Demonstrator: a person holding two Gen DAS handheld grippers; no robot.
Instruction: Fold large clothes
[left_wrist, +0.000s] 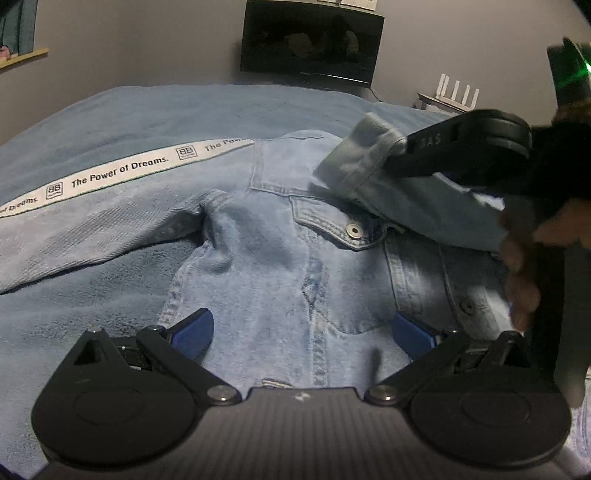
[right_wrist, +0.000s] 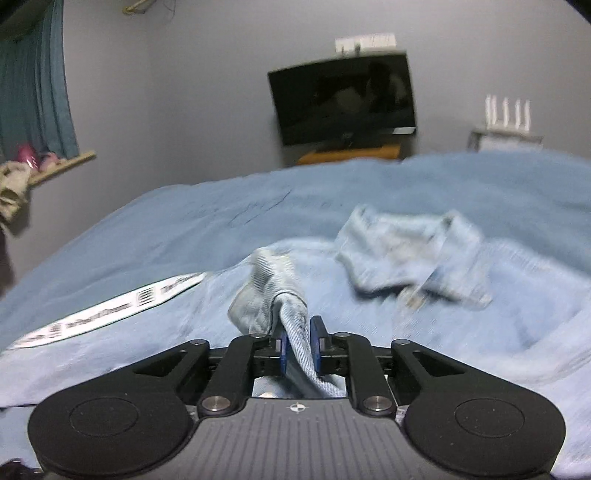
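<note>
A light-blue denim jacket lies front-up on the bed, its chest pocket snap showing. One sleeve runs off to the left with a white printed band along it. My left gripper hovers open just above the jacket's body, blue pads wide apart and nothing between them. My right gripper is shut on the other sleeve, the cloth bunched between its blue pads. In the left wrist view that gripper holds the cuff up over the jacket's chest. The collar is blurred.
A blue blanket covers the bed under the jacket. Behind the bed a dark screen hangs on the grey wall, with a white router to its right. A person's hand grips the right tool. A curtain hangs left.
</note>
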